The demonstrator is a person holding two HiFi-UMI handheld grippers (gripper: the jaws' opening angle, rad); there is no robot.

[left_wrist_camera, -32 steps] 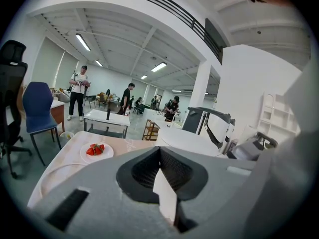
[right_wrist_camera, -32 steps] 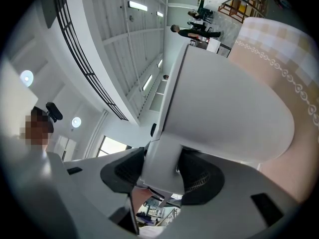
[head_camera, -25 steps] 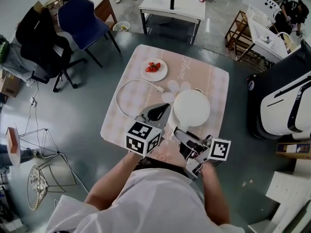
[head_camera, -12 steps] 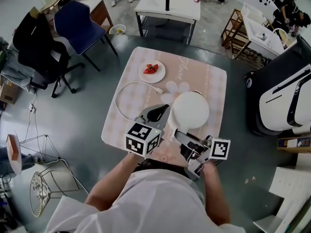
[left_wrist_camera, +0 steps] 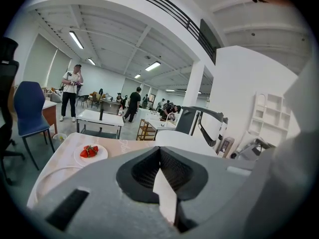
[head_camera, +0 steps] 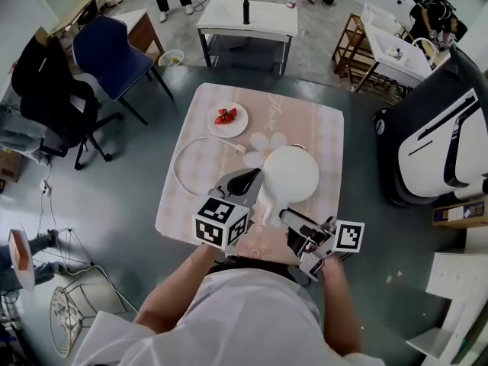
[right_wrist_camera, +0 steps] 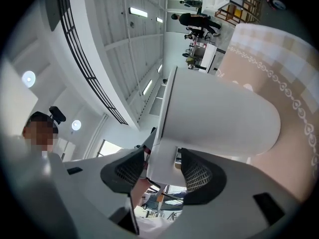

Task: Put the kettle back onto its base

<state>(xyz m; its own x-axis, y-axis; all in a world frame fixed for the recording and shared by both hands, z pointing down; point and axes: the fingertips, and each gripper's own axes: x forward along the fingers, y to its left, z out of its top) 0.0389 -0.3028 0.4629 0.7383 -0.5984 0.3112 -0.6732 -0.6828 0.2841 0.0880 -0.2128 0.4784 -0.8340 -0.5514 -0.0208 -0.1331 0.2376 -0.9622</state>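
Kettle handle's clamped in the right gripper (head_camera: 288, 219), jaws squeezed on it, down at the near edge. Left gripper (head_camera: 248, 180) has its jaws pinched together, right beside the white kettle (head_camera: 291, 174), which sits mid-table on the pink tablecloth (head_camera: 324, 132). Past that: a looped white cord (head_camera: 181, 157), then a plate of strawberries (head_camera: 226, 119). Cursive print on the cloth is too small to read.

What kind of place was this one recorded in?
Probably a large open lab or workshop, not a home: bare grey floor, a blue chair and a white table standing apart, and a big white-and-black machine beside the cloth-covered table.
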